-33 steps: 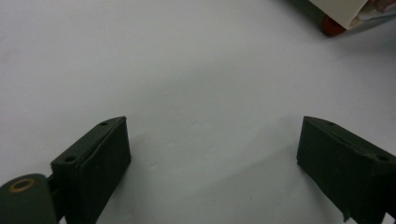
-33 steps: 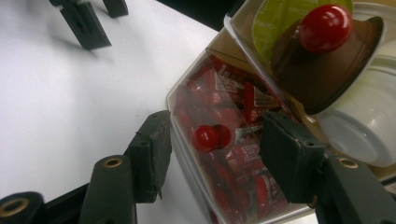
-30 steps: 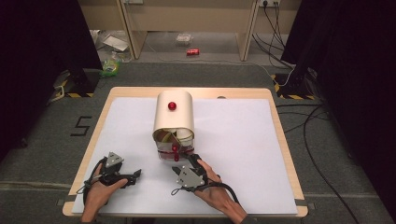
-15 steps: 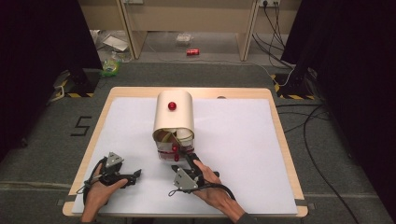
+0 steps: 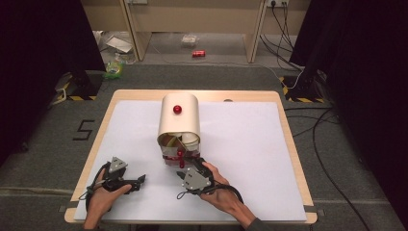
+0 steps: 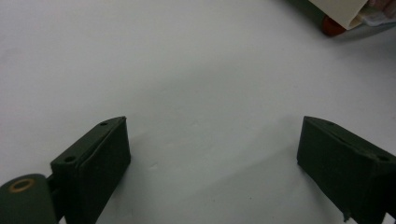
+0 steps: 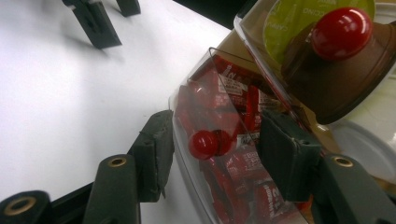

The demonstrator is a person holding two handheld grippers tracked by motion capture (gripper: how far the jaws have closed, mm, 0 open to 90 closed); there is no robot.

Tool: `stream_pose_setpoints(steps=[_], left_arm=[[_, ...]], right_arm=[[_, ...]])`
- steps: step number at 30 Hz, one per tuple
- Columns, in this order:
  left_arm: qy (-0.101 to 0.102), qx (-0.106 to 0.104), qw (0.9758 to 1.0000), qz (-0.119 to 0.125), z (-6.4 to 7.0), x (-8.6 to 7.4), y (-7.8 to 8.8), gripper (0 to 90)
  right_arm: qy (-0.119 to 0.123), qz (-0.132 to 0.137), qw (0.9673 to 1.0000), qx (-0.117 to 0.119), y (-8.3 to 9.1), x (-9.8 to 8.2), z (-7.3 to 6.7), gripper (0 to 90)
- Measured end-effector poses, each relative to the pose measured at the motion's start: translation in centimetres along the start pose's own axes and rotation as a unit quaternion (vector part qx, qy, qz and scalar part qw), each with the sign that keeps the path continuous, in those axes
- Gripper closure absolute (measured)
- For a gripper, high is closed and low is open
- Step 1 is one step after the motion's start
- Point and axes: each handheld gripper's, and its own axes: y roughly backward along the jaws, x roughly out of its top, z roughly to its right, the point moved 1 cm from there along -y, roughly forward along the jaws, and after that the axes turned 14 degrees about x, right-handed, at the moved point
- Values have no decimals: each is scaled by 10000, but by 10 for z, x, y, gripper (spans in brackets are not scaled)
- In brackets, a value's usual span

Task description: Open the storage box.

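I read the job as working the lower clear drawer (image 7: pixel 233 107) of the cream dome-topped cabinet (image 5: pixel 179 120), which stands in the middle of the desk (image 5: pixel 250 144), its open front towards the near edge. It is at the grasping stage, with nothing secured yet.

My right hand-held gripper (image 5: pixel 187 163) is at the cabinet's front. Its jaws sit on either side of the drawer's small red knob (image 7: pixel 208 144). They have just been closing, and the knob is between them. In the right gripper view I can see a gap on both sides of it, so the pads are not pressing. I count that gripper as partly spread, not pinching.

The drawer is packed with red sachets (image 7: pixel 243 93). From above it looks to jut a little out of the cabinet towards the near edge. I cannot tell whether it is meant to come out further or go back in.

Above it is a brown tinted flap (image 7: pixel 327 79) with its own larger red knob (image 7: pixel 341 32). A green capsule lid (image 7: pixel 299 23) shows behind it. Neither is being touched.

My left hand-held gripper (image 5: pixel 139 180) lies on the desk near the front left corner, well apart from the cabinet. Its jaws are spread wide with only bare white surface between them.

What has been done, as I judge it, is the approach and the lining-up on the knob. Left to do are closing fully on the knob, moving the drawer, and whatever is to happen with the sachets.
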Motion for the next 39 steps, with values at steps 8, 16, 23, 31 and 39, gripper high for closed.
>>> stream_pose_setpoints(steps=[8,16,23,31,39], left_arm=[[-13,2,10000,-6,0,0,0,88],[-19,4,10000,-8,0,0,0,88],[-15,4,10000,-5,0,0,0,88],[-18,4,10000,-7,0,0,0,88],[-16,3,10000,-5,0,0,0,88]], right_arm=[[-522,218,9975,420,10,2,2,475],[-1029,345,9902,884,21,6,1,486],[-1241,338,9848,1171,25,7,0,497],[-1293,166,9793,1550,27,6,-13,526],[-1385,180,9770,1612,28,4,-16,527]])
